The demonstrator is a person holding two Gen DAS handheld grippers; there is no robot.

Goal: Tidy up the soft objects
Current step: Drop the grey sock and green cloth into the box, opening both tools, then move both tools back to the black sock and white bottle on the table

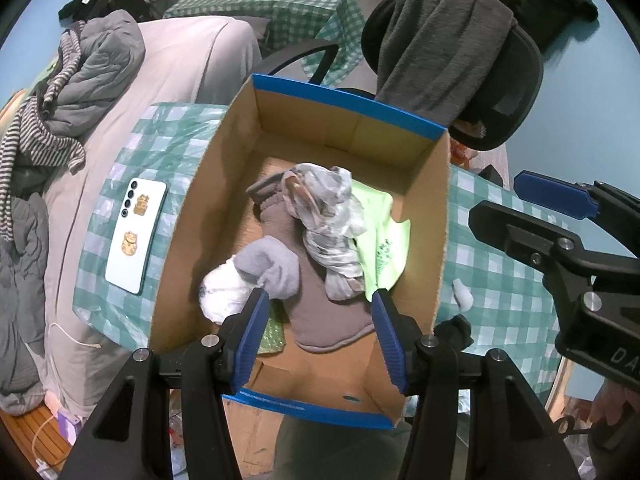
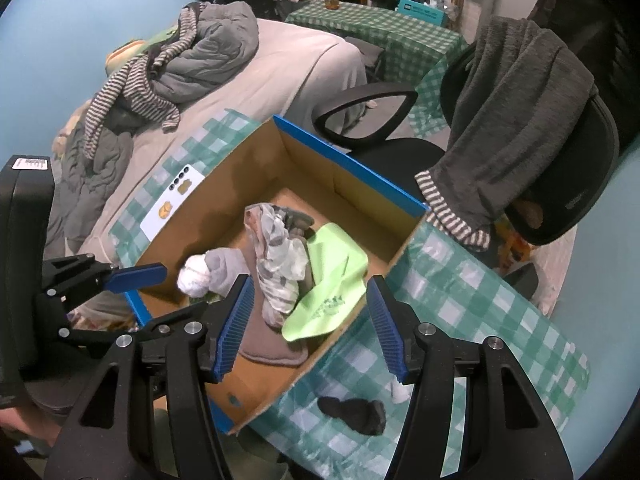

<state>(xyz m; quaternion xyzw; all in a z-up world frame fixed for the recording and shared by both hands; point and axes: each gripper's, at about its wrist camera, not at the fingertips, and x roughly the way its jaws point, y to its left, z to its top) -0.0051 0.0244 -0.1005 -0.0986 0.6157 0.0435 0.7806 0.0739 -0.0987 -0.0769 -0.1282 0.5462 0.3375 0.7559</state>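
Observation:
A cardboard box (image 1: 200, 240) (image 2: 216, 208) with a blue rim stands on the green checked table. In it lie a brown fleece piece (image 1: 332, 320), a grey sock (image 1: 272, 264), a white balled sock (image 1: 224, 292) (image 2: 194, 278), a patterned grey-white scarf (image 1: 332, 216) (image 2: 280, 256) and a lime green cloth (image 1: 384, 240) (image 2: 332, 280). My left gripper (image 1: 320, 320) hovers open over the box's near half, nothing between its blue pads. My right gripper (image 2: 310, 320) is also open, above the box's right corner, holding nothing. On the table beside the box lie a dark sock (image 2: 354, 414) and a small white piece (image 1: 462, 294) (image 2: 400, 392).
A white phone (image 1: 136, 232) lies on the table left of the box. Behind the table stands a black office chair (image 2: 568, 176) draped with a grey towel (image 1: 436, 40). A bed (image 2: 280, 68) with grey and striped clothes is at the left.

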